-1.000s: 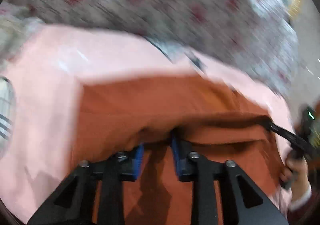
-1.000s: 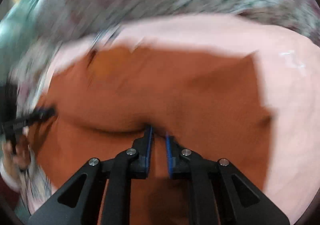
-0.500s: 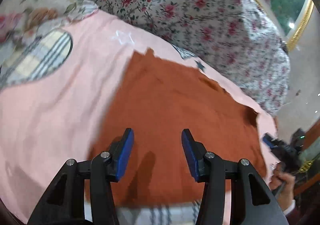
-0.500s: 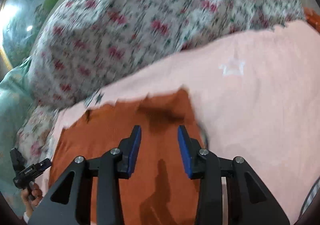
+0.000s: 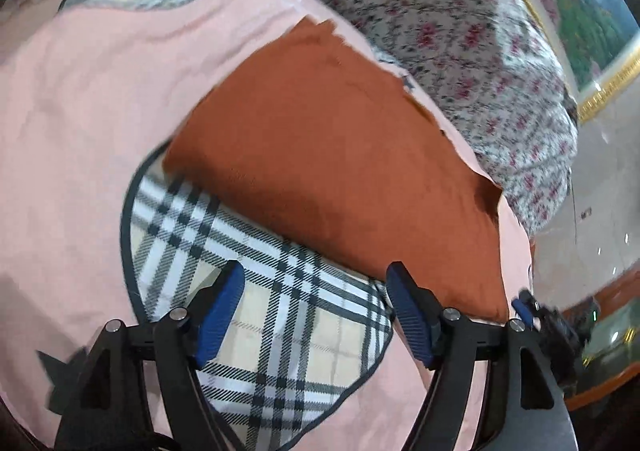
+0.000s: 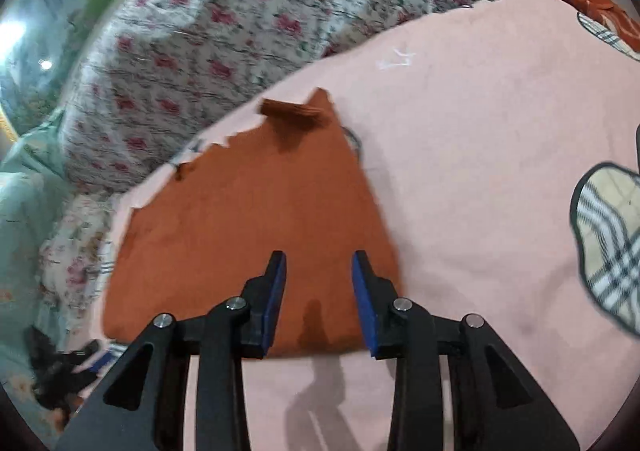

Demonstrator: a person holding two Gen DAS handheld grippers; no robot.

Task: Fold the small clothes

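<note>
Rust-orange cloth [image 5: 340,179] lies flat on a pink bedspread [image 5: 80,123], already doubled over, its near edge a smooth fold and its far edge ragged against a flowered quilt [image 5: 460,11]. In the left view its near-left part covers a plaid patch [image 5: 260,311] printed on the bedspread.

Both tools are off the garment. The left gripper [image 5: 314,315] hangs over the plaid patch just short of the near fold; its jaws have just been opening and stand wide apart with nothing between them. The right gripper [image 6: 319,301] hovers above the cloth's near right corner, blue pads [image 6: 276,291] parted a moderate way, empty and not pressing the fabric. Each tool points forward and down at the bed.

The step seems to be the release after a fold, with the next grasp to be set up. To do it well, I would bring each tool to an end of one side, pinch both layers together, lift only slightly, and carry the edge across evenly so the corners meet. A small flap [image 6: 292,111] curls up at the far corner and should be flattened first.
</note>
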